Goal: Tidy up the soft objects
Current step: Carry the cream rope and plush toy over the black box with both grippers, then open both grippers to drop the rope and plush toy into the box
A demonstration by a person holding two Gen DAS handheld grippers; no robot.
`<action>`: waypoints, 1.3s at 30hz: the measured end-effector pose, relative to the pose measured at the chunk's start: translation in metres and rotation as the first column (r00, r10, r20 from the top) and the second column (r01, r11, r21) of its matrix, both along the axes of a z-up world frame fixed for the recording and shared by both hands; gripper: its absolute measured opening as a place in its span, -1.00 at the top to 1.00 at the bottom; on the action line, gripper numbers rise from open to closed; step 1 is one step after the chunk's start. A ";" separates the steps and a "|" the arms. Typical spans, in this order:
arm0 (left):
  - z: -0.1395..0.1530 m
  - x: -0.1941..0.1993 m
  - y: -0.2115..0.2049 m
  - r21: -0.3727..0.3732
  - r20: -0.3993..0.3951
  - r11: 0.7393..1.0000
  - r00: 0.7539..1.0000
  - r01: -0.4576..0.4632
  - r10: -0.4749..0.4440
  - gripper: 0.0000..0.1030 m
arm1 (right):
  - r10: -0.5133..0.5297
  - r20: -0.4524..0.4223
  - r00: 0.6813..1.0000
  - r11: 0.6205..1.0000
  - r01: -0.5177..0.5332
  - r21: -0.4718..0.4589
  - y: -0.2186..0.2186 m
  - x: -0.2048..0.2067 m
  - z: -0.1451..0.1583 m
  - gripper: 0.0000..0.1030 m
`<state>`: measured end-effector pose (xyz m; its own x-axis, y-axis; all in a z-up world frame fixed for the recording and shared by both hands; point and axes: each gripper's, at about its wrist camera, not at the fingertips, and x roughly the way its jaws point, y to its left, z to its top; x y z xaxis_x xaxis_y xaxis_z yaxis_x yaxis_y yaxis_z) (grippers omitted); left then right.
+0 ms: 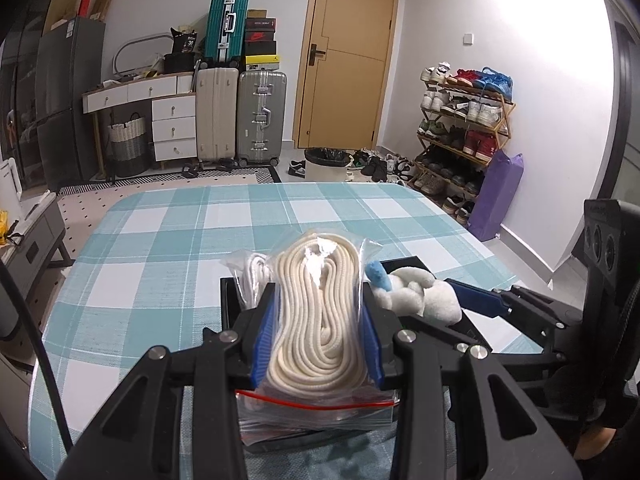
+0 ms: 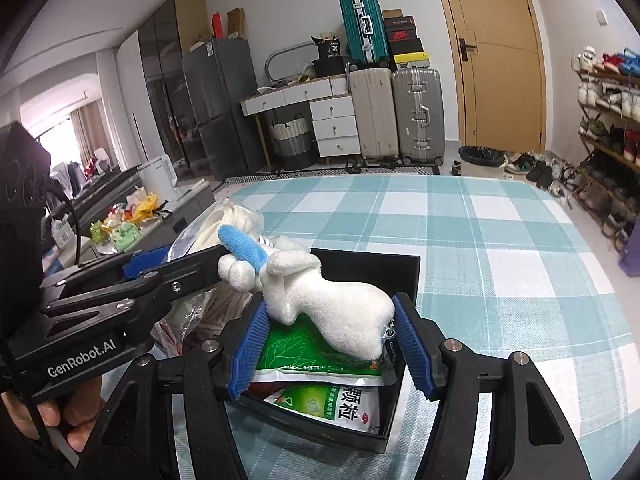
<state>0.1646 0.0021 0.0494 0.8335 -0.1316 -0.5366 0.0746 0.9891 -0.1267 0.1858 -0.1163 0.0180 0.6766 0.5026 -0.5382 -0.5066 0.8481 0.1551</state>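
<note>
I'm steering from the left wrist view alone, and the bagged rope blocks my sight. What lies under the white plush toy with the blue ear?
Observer: The white plush toy rests on green-and-white sachets inside the black tray.
Operator: Is the right gripper holding it?
Observer: The right gripper has its blue pads on either side of the toy's body. I cannot tell if they clamp it.
Operator: Is my left gripper clear of it?
Observer: Barely. One finger of the left gripper ends right beside the toy's paw.
</note>
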 end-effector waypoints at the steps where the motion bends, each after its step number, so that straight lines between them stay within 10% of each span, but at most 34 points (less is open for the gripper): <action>1: 0.000 0.000 0.000 -0.001 -0.002 1.000 1.000 0.000 0.000 0.30 | 0.000 0.005 1.000 1.000 0.000 -0.010 0.001 0.000 -0.001 -0.20; 20: -0.014 0.005 -0.008 0.038 -0.041 0.999 0.999 0.021 -0.020 0.05 | 0.007 0.064 0.998 0.992 0.001 -0.128 -0.011 -0.015 -0.001 -0.84; 28: -0.009 -0.007 -0.013 0.061 -0.008 0.998 1.000 0.017 -0.016 -0.83 | -0.007 0.046 0.999 0.997 0.010 -0.080 -0.034 -0.023 0.003 -0.97; 39: -0.002 -0.046 0.009 0.035 0.056 0.997 0.996 -0.071 0.069 -1.00 | 0.008 0.047 0.999 0.999 -0.006 -0.031 -0.047 -0.042 0.003 -0.99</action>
